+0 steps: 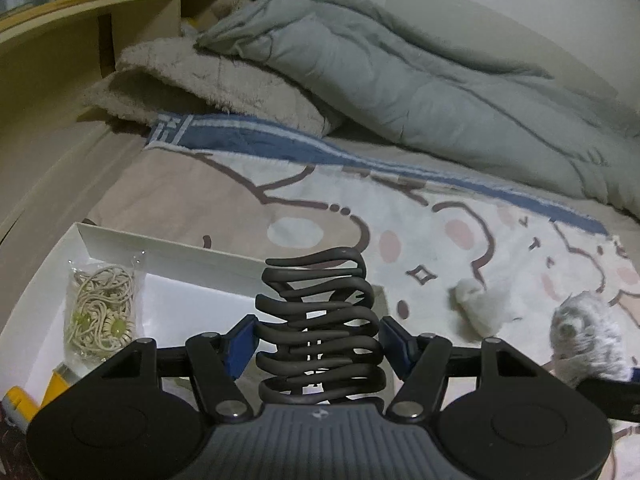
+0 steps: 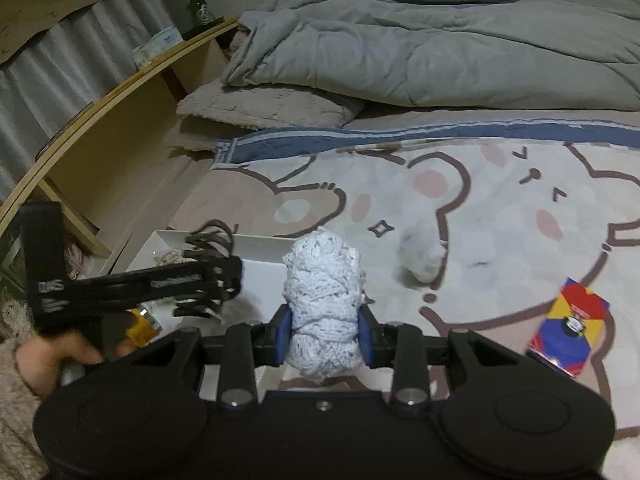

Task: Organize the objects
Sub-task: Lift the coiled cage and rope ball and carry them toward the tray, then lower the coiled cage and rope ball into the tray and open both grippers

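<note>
My left gripper point(image 1: 318, 340) is shut on a black wavy hair claw clip point(image 1: 320, 320) and holds it over the right end of a white box point(image 1: 168, 256). The box holds a clear bag of beige cords point(image 1: 102, 312) and a yellow item point(image 1: 18, 402). My right gripper point(image 2: 324, 332) is shut on a white knitted bundle point(image 2: 322, 300), just right of the box point(image 2: 260, 246). The left gripper with the clip point(image 2: 208, 272) shows in the right wrist view. A white fluffy item point(image 1: 484, 306) lies on the bed; it also shows in the right wrist view point(image 2: 422, 254).
A cartoon bear blanket point(image 2: 500, 220) covers the bed. A grey duvet point(image 1: 400, 80) and a beige pillow point(image 1: 208, 84) lie at the back. A wooden shelf point(image 2: 100, 120) stands left. A colourful carton point(image 2: 568, 328) lies at right. A grey fluffy thing point(image 1: 584, 336) is at right.
</note>
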Motion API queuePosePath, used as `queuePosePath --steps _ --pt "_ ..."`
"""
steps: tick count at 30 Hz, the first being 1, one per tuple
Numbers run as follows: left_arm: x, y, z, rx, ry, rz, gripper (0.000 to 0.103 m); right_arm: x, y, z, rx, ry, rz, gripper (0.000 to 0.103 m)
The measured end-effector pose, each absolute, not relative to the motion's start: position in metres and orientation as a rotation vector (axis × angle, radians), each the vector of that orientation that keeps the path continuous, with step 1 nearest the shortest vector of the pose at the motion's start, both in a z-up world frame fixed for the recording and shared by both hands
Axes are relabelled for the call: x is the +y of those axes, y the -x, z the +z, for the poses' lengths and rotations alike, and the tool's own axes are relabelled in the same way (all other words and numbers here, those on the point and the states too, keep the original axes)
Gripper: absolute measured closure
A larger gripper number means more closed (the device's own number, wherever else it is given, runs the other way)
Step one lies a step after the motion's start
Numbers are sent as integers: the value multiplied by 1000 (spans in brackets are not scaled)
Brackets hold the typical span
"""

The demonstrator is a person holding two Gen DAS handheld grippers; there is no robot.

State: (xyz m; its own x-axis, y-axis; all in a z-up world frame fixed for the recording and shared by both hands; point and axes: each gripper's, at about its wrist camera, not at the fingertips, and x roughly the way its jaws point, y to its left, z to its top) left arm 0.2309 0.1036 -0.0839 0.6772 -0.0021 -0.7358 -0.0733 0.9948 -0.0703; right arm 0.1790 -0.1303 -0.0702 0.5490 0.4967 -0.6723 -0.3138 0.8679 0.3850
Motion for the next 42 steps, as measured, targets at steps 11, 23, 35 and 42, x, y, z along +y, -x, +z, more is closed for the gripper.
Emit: queuePosePath --steps 11,23,35,42 --pt "115 -257 -120 869 158 29 36 -116 -202 -79 877 -230 487 68" --pt "157 -240 -101 838 219 83 24 -80 -223 -89 885 -250 527 68" --pt "212 -211 -70 727 276 250 26 17 -236 -104 916 -335 592 31" --pt "213 -207 -70 758 283 229 26 13 -232 -100 916 -283 537 18"
